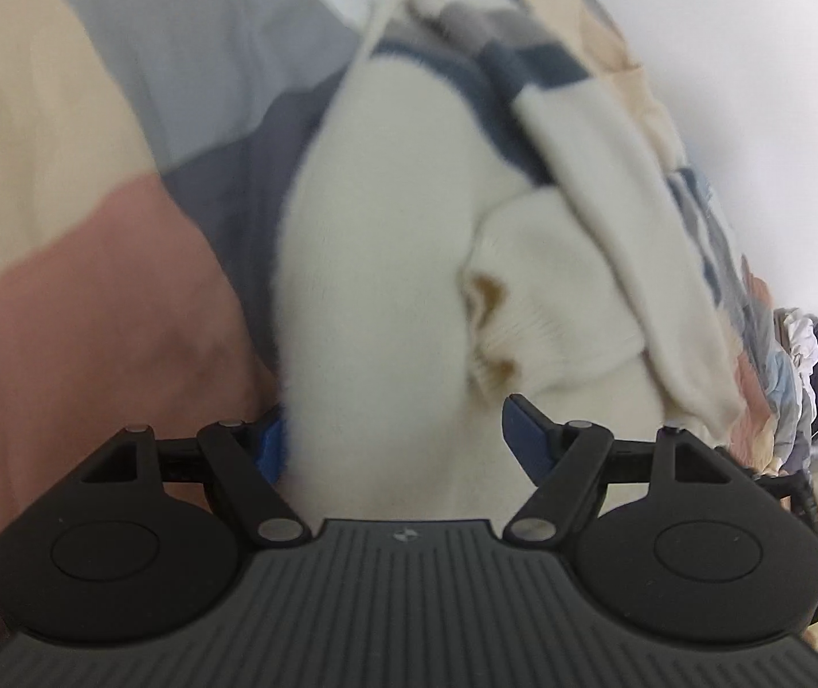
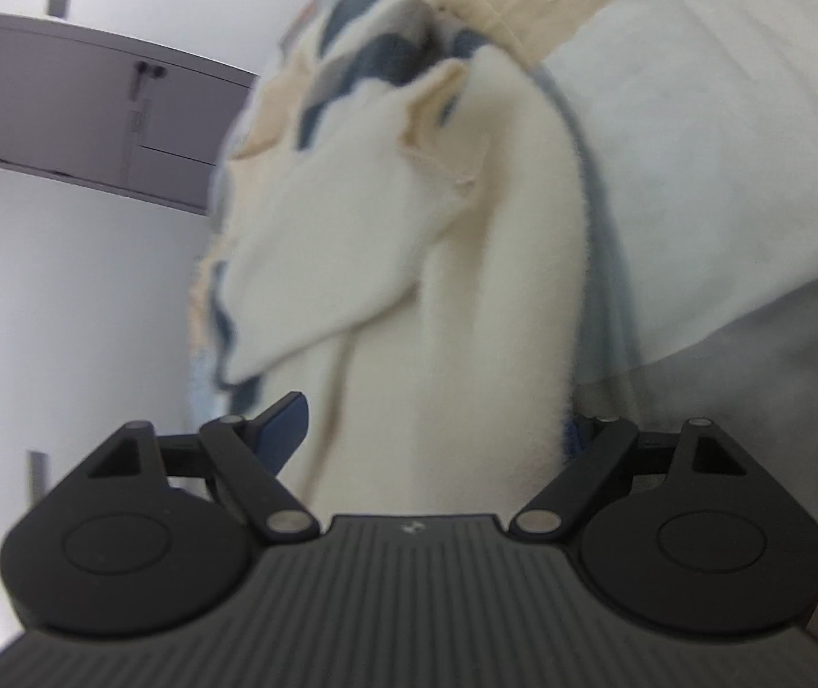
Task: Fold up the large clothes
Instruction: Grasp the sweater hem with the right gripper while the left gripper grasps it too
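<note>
— Where's the sweater (image 1: 386, 241) lying, from where you're standing?

— It's spreading over the patchwork bedspread (image 1: 65, 183) — cream knit, fuzzy, with navy and grey stripes showing at its far end. One sleeve is folding across the body, and its ribbed cuff (image 1: 546, 309) is sitting right of centre in the left wrist view, close ahead of the tool.

— And the left gripper (image 1: 403, 441)?

— Its jaws are standing wide, and the cream cloth is filling the gap between them. One blue pad (image 1: 272, 447) is peeking out at the sweater's edge, half hidden by the knit; the other fingertip (image 1: 526, 436) is lying on top of the fabric near the cuff. I can't make out any pinch, so it's looking open around the cloth rather than clamped on it.

— The right gripper (image 2: 431, 430)?

— Much the same. It's pointing along a long cream fold of the same sweater, jaws spread wide, with the fold lying between them. The blue pad (image 2: 285, 418) on the picture's left is standing clear of the knit; the other is mostly buried behind the fuzzy edge (only a sliver of blue is showing). Nothing is looking gripped there either.

— Anything else around?

— A grey cabinet (image 2: 93, 109) is hanging on the white wall beyond the bed, and a heap of other clothes (image 1: 810, 367) is piling up at the far right edge of the left view.
</note>
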A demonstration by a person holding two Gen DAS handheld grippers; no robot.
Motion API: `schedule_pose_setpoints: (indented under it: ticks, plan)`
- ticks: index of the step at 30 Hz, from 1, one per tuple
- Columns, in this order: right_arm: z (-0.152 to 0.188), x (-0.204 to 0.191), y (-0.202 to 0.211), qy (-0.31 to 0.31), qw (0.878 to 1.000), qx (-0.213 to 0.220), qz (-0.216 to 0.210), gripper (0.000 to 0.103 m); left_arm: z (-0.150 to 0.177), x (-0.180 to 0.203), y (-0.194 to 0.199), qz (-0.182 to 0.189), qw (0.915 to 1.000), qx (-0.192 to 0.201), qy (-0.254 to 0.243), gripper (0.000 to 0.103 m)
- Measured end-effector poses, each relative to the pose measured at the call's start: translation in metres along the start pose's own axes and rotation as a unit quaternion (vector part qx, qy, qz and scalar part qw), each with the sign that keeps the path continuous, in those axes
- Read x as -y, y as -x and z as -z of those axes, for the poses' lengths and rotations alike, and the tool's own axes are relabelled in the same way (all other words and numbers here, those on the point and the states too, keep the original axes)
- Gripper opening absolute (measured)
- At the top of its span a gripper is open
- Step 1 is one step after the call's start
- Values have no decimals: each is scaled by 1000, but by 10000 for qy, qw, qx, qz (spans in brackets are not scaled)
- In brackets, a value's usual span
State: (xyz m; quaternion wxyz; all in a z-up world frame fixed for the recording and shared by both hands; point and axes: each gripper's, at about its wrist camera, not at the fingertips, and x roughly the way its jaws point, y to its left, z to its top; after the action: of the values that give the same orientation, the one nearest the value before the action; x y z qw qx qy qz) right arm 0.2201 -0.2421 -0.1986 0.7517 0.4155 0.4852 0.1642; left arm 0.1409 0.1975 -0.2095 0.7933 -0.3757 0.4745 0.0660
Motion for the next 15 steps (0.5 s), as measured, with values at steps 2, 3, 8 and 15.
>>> schedule_pose_setpoints:
  ticks: [2,3,8,15]
  plan:
    - [0,6,-5,-75,9995,-9,313,75,1,0,-5,-70,10000,-25,-17,77]
    - [0,7,-7,-74,9992,-13,405,72,1,1,-6,-98,9999,-14,-56,77]
    - [0,-1,-12,292,9976,85,625,30,3,3,-5,-272,9995,132,-109,50]
    - [-9,-16,24,547,9948,365,-773,17,4,11,26,232,9972,650,-280,16]
